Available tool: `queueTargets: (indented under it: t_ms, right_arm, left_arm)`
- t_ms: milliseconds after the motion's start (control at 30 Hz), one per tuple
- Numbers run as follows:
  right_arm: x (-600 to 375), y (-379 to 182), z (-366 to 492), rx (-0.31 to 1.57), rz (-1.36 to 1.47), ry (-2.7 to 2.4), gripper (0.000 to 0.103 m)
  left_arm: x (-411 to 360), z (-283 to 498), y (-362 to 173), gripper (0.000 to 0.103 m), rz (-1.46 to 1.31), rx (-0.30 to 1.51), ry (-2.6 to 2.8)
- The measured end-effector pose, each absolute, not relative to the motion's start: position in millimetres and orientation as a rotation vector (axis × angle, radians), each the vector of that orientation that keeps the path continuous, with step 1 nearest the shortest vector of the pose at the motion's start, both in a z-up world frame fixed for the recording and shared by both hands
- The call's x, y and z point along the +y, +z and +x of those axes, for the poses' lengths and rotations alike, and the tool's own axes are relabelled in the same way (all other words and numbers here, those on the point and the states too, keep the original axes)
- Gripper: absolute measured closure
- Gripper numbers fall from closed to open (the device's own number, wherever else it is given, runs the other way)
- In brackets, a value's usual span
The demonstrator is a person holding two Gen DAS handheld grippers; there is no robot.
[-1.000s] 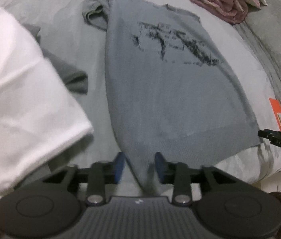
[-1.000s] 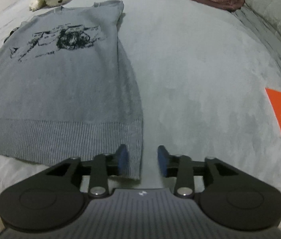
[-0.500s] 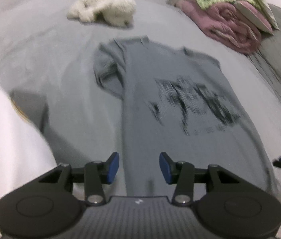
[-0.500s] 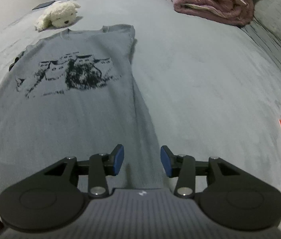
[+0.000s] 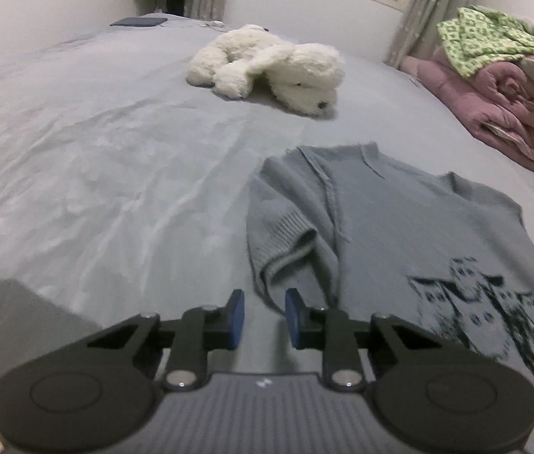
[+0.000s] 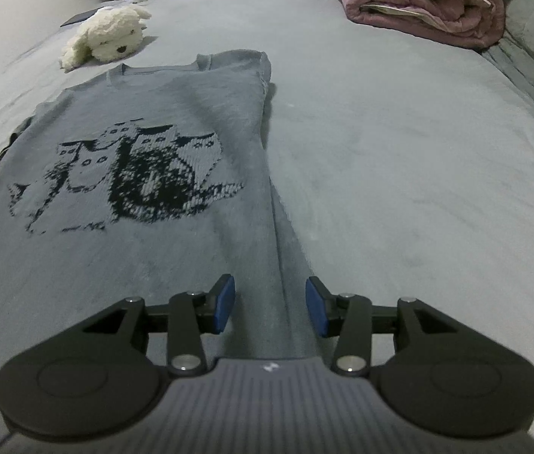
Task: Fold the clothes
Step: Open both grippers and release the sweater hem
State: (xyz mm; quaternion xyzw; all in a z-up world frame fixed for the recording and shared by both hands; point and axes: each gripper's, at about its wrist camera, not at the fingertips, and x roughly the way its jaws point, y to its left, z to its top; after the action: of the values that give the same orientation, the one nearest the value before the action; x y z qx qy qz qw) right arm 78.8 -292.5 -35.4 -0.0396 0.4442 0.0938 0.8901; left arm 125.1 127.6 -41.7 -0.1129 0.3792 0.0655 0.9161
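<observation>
Left tool (image 5: 263, 316) – released, closing | sweater (image 5: 399, 234) sleeve just ahead | right tool (image 6: 270, 304) – released, astride edge

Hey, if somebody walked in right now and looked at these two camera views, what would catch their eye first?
Probably the grey sweater spread flat on the bed, its dark cat pattern facing up in the middle. Next, the white plush dog lying beyond the sweater's collar, and the rolled pink blanket at the far right edge. Nearest the cameras, the left gripper frames the folded-in sleeve, and the right gripper straddles the sweater's opposite edge.
</observation>
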Motion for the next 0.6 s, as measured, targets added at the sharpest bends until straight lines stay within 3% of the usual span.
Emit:
queueTargets:
  t_ms: [100,600]
  right_arm:
    - [-293.6,-41.7,88.2,0.925,-0.075,0.189,0.057]
    - [-304.5,-45.2,109.7,0.911,-0.03,0.195,0.056]
  left_arm:
    - [130.2,136.0,-50.7,0.101,-0.245,0.773,0.152]
    - [193.4,156.3,-6.7,0.102,-0.231,0.714,0.305]
